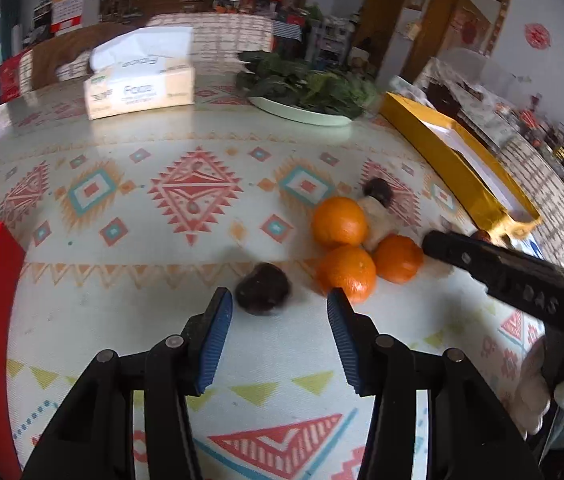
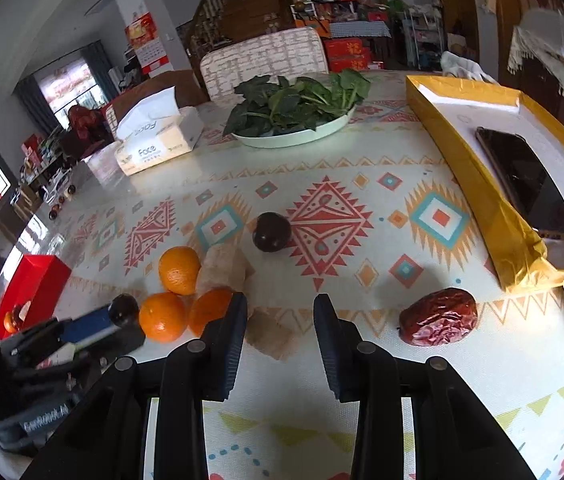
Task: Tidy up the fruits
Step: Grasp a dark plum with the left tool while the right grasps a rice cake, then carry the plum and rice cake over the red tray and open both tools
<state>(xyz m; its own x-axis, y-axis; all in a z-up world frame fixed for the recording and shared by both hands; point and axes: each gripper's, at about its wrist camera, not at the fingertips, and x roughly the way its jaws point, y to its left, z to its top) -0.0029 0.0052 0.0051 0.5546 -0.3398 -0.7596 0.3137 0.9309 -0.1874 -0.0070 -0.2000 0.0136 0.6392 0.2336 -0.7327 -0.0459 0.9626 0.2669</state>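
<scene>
The dark round fruit [image 1: 262, 294] is blurred beyond identifying.

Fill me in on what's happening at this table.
A person is sorting fruit with handheld tongs in each hand. The left tongs sit low beside a dark round fruit, with nothing between the pads. The right tongs hang empty over the patterned tablecloth, a wrinkled red date just to their right. Three oranges cluster with a pale chunk. The yellow tray holds only a phone.
</scene>
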